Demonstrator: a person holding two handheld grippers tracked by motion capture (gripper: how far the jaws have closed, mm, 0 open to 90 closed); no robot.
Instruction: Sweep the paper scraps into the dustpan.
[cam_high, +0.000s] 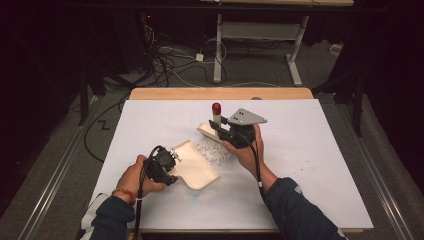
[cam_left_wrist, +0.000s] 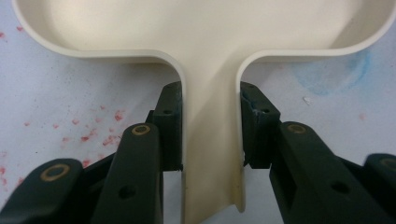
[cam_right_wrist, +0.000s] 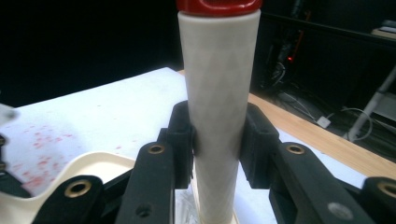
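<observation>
High view: the left hand-held gripper (cam_high: 167, 162) is clamped on the handle of a cream dustpan (cam_high: 196, 162) lying on the white surface (cam_high: 310, 165). The right hand-held gripper (cam_high: 226, 131) holds a brush (cam_high: 215, 122) with a red cap upright, just behind a pile of white scraps (cam_high: 214, 150) that sits between brush and pan mouth. To sweep well, I'd keep the pan's lip flat against the surface and draw the brush toward it in short strokes

Left gripper view: both pads press the dustpan (cam_left_wrist: 210, 56) handle squarely; keep that grip firm so the pan cannot skid back

Right gripper view: the jaws are closed on the white brush (cam_right_wrist: 219, 107) handle mid-shaft; hold it steady so it doesn't twist
</observation>
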